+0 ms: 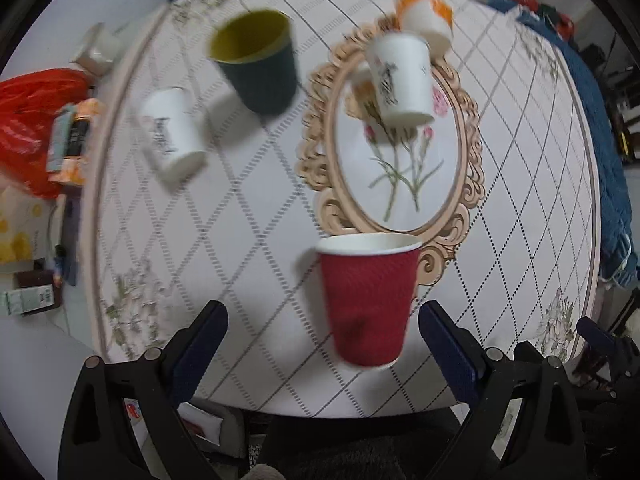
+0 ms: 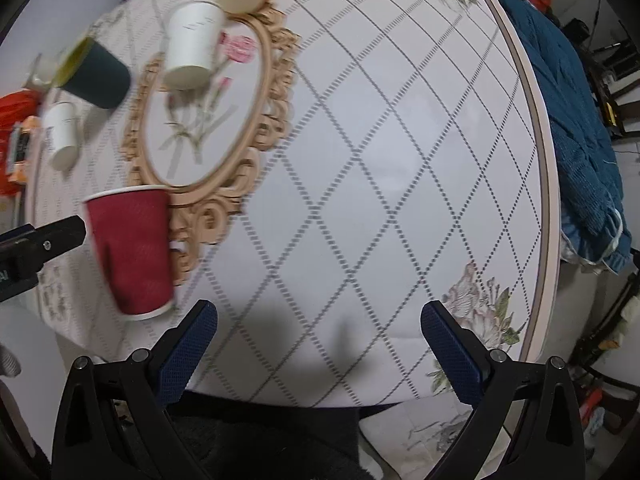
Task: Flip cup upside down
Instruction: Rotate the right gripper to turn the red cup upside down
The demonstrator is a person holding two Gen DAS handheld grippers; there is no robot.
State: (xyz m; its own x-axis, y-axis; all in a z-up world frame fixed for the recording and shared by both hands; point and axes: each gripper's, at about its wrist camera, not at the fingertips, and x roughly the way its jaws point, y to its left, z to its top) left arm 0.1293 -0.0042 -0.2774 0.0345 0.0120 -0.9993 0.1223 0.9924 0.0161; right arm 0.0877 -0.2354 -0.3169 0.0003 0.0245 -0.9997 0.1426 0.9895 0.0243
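Note:
A red ribbed paper cup point(image 1: 368, 300) stands upright, mouth up, near the front of the round table point(image 1: 260, 220), with a dent low on its side. My left gripper point(image 1: 322, 320) is open, its jaws wide apart, with the cup between the fingertips nearer the right one and not touching. The cup also shows in the right wrist view point(image 2: 132, 248), far left. My right gripper point(image 2: 318, 320) is open and empty over bare tablecloth to the right of the cup.
A dark green cup point(image 1: 256, 64) stands mouth up. Two white printed cups point(image 1: 170, 132) point(image 1: 400, 76) and an orange-and-white cup point(image 1: 428, 16) stand mouth down. An oval flowered placemat point(image 1: 400, 168) lies mid-table. A red bag point(image 1: 36, 120) and packets lie left; blue cloth point(image 2: 580, 120) right.

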